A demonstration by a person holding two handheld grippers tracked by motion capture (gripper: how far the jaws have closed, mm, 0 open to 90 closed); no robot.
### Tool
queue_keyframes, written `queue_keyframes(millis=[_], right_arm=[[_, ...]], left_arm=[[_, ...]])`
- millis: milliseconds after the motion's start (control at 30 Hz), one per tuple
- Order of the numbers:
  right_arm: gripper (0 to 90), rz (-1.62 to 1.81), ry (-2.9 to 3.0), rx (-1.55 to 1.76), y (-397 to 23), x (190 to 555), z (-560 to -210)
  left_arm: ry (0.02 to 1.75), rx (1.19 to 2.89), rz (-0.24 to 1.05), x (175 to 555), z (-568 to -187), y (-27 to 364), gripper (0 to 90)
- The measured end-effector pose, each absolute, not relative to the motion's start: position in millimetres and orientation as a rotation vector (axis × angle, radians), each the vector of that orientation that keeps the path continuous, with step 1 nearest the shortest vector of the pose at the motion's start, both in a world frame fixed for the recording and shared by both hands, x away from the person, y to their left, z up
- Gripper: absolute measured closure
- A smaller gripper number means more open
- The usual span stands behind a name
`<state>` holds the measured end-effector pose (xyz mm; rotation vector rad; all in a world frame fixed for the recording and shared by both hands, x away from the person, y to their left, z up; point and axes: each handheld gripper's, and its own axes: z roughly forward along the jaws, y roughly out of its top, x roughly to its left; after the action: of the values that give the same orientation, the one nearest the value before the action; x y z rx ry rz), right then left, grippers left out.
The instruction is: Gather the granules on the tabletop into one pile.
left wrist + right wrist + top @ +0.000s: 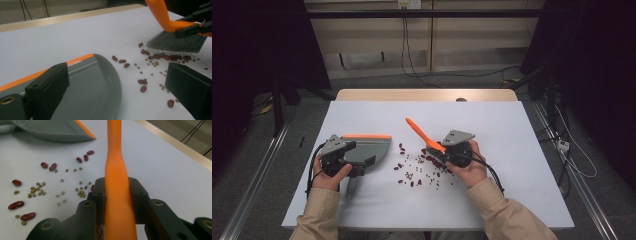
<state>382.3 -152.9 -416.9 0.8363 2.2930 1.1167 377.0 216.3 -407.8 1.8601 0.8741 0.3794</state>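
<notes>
On white table (512, 150), one dustpan (369, 150), one brush (424, 135), scattered beans (417, 167)

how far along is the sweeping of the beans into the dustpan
Done: both tools are up; the right gripper clamps the orange brush and the left gripper is at the grey dustpan. In hand: bristles rest by the red beans. Left: nearly everything; beans lie scattered on the table, and the visible part of the pan holds none.

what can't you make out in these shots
- Dustpan handle: high view, hidden under the left gripper and hand.
- Brush bristle tips: right gripper view, hidden behind the right gripper.
- Small green beans: high view, too small to count.
</notes>
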Motion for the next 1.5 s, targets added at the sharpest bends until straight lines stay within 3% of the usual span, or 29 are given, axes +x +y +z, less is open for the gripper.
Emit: queue_keyframes(millis=[200,633,1500], right_arm=[[71.0,1.167,2.235,0.863,-161.0,408.9,-405.3],[71.0,1.106,2.276,0.785,-139.1,470.4,-430.2],[71.0,1.174,2.433,0.514,-127.9,405.1,-420.5]], left_arm=[[0.879,1.862,0.372,376.6,-407.8,217.7,5.2],[0.903,1.841,0.367,376.4,-409.8,226.6,5.2],[0.919,1.840,0.393,371.5,-407.9,235.1,5.2]])
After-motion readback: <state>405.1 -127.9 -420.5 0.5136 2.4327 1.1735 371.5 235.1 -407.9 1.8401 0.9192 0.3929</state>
